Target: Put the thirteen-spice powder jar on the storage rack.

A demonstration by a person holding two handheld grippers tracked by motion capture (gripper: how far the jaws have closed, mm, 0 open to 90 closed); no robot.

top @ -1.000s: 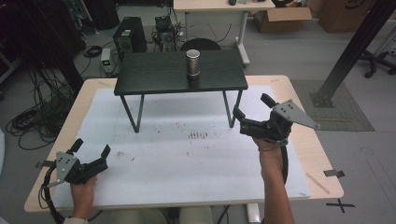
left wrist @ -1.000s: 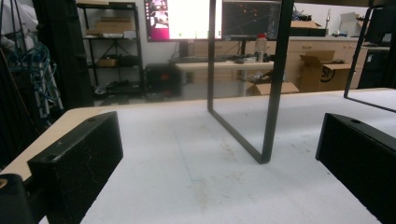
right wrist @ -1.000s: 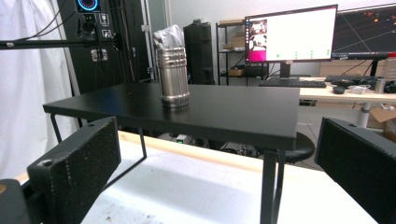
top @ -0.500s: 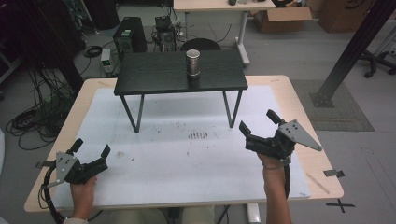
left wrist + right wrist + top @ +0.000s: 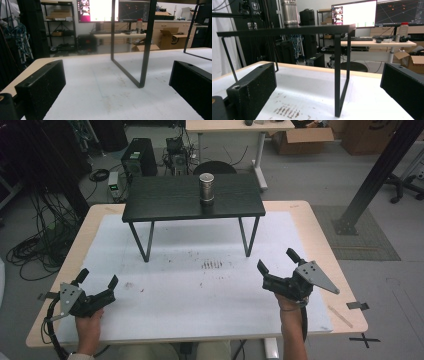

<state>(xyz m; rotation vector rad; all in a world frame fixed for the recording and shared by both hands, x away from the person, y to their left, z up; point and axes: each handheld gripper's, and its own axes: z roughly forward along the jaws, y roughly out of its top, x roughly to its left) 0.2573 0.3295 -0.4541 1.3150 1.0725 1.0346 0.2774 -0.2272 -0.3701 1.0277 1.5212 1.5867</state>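
A metal cup [image 5: 206, 188] stands upright on a small black stand [image 5: 165, 202] at the back of the white-topped table [image 5: 200, 290]. My left gripper [image 5: 97, 279] rests low at the front left, open and holding nothing. At the front right my right gripper [image 5: 276, 262] is open too, nothing between its jaws, pointing toward the stand. In the left gripper view a stand leg [image 5: 145, 50] rises ahead of the open gripper [image 5: 117, 85]. The right gripper view shows the cup [image 5: 290, 13] on the stand's top [image 5: 287, 30] and a leg [image 5: 337, 75] ahead of that gripper [image 5: 328, 87].
Dark smudges [image 5: 212, 265] mark the white sheet below the stand. Tape pieces [image 5: 357, 305] lie at the table's right front corner. Beyond the table are a desk [image 5: 240, 126], cardboard boxes [image 5: 305, 135], cables [image 5: 35, 250] and monitors [image 5: 354, 13].
My right gripper has moved down and toward the table's front, away from the stand. The left gripper has stayed put.
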